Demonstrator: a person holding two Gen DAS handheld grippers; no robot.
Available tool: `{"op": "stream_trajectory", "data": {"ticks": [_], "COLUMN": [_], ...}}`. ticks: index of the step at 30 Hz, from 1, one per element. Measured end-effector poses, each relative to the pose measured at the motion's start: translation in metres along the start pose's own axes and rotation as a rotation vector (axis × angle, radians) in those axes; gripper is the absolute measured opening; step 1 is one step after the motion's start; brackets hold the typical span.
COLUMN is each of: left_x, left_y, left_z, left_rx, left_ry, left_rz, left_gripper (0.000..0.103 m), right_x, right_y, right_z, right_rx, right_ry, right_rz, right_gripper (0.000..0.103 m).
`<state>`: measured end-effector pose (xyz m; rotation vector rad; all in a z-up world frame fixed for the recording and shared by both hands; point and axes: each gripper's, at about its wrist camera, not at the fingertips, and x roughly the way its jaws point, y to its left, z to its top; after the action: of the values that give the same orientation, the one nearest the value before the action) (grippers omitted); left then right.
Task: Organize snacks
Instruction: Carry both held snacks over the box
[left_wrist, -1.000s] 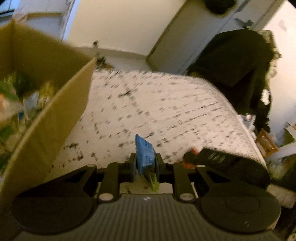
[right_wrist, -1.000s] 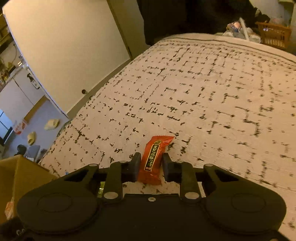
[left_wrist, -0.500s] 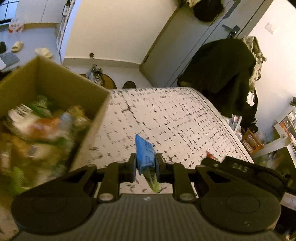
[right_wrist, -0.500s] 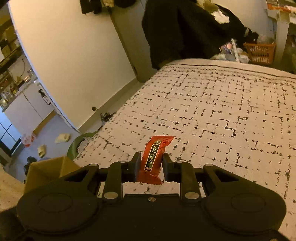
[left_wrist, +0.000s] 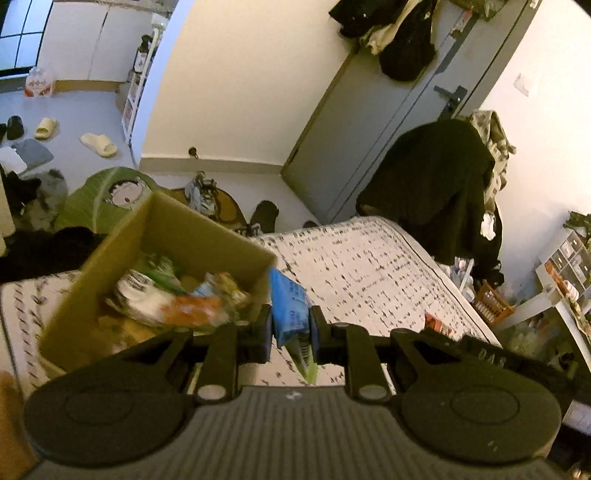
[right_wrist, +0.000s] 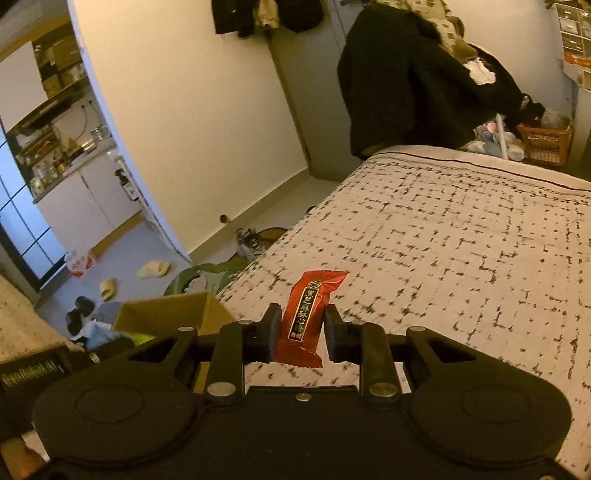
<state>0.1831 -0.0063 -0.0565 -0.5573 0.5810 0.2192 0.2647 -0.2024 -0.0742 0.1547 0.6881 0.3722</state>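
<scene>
The left gripper (left_wrist: 290, 326) is clamped on a blue snack packet (left_wrist: 289, 306), which stands upright between the two pads; a green end of the packet hangs below them. The right gripper (right_wrist: 300, 332) is clamped on a red candy wrapper (right_wrist: 308, 312) with gold letters, also upright between its pads.

In the left wrist view, the cardboard box (left_wrist: 110, 266) is at about ten o'clock from the held packet and very near to it; the right wall of the box seems to be just beside the blue packet. The box stands on the patterned bed cover (left_wrist: 369, 273) and already holds many snacks (left_wrist: 173, 299), which look blurred. In the right wrist view the same box (right_wrist: 166, 314) is lower, at about nine o'clock from the red wrapper and somewhat apart from it, with the left gripper partly in front of it.

I judge that the step in hand is the carrying of both snacks to the box. The next move calls for bringing the left gripper over the open top, to its ten o'clock side, and opening the pads so the packet falls inside. The right gripper has more way to go and should wait or come beside, so the two tools do not hit each other.
</scene>
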Motion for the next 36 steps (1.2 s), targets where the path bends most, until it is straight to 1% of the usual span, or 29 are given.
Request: {"op": "stream_trajectory", "data": {"ticks": [3, 6, 13, 18, 23, 27, 29, 34, 36], "left_x": [-0.013, -0.022, -0.030, -0.028, -0.019, -0.002, 0.007, 0.026, 0.035], "left_y": [0.008, 0.018, 0.040, 0.057, 0.068, 0.069, 0.073, 0.086, 0.092], "left_z": [0.008, 0.014, 0.026, 0.034, 0.041, 0.050, 0.053, 0.048, 0.047], "left_rx": [0.005, 0.000, -0.029, -0.042, -0.036, 0.011, 0.017, 0.026, 0.002], "left_ry": [-0.038, -0.059, -0.081, -0.081, -0.085, -0.075, -0.070, -0.045, -0.028], "left_rz": [0.000, 0.008, 0.041, 0.065, 0.087, 0.098, 0.097, 0.099, 0.091], "left_gripper": [0.018, 0.018, 0.018, 0.018, 0.018, 0.018, 0.018, 0.018, 0.018], "right_x": [-0.002, -0.003, 0.007, 0.017, 0.027, 0.033, 0.034, 0.039, 0.042], "right_y": [0.011, 0.024, 0.056, 0.077, 0.092, 0.101, 0.103, 0.103, 0.102], "right_z": [-0.002, 0.000, -0.004, -0.009, -0.013, -0.015, -0.015, -0.015, -0.016], "right_rx": [-0.019, -0.038, -0.091, -0.120, -0.132, -0.132, -0.135, -0.130, -0.127], "right_ry": [-0.001, -0.012, -0.008, 0.005, 0.016, 0.013, 0.006, 0.000, 0.000], "right_rz": [0.019, 0.040, 0.125, 0.177, 0.211, 0.235, 0.244, 0.255, 0.257], "right_gripper": [0.025, 0.025, 0.025, 0.025, 0.025, 0.025, 0.025, 0.025, 0.025]}}
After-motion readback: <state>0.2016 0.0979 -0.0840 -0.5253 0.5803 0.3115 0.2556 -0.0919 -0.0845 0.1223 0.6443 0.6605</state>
